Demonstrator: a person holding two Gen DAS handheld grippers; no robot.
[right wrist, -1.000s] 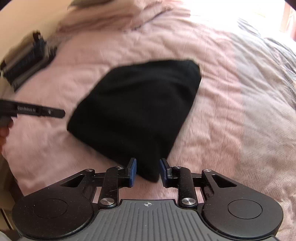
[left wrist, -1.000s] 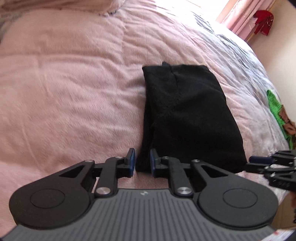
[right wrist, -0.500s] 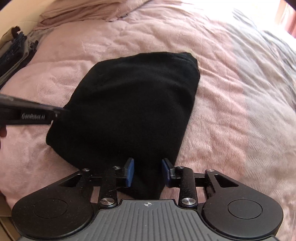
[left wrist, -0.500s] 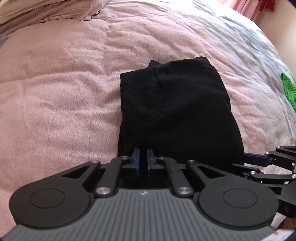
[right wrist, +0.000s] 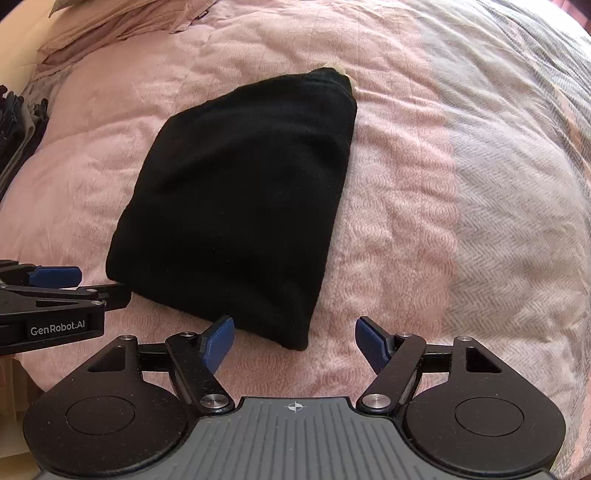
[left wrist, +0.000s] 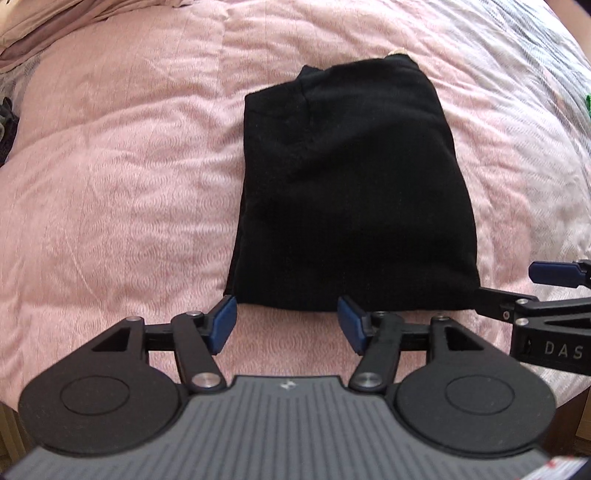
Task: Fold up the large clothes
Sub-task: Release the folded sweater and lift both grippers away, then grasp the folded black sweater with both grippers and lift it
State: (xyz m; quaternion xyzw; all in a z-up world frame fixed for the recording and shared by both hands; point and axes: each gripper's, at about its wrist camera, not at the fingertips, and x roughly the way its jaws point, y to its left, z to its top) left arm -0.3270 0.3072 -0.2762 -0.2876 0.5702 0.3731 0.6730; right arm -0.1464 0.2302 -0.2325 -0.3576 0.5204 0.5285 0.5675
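A black garment [left wrist: 351, 192] lies folded into a thick rectangle on the pink bedspread [left wrist: 122, 192]; the right wrist view shows the same black garment [right wrist: 240, 199]. My left gripper [left wrist: 286, 320] hovers just short of its near edge, jaws opening, nothing between the blue pads. My right gripper [right wrist: 293, 341] stands over the near right corner with jaws opening wide; the corner tip lies between the pads, untouched. Each gripper shows at the side of the other's view: the right gripper [left wrist: 546, 295] and the left gripper [right wrist: 62, 291].
Crumpled beige bedding [right wrist: 122, 26] lies at the head of the bed. A grey-white herringbone blanket [right wrist: 517, 192] covers the right side. Dark items [right wrist: 14, 122] sit off the left edge. A green scrap [left wrist: 587, 99] peeks in at far right.
Both grippers have opened their jaws and let go of the garment's near edge. The cameras tipped downward, so the folded garment now sits fuller in view.
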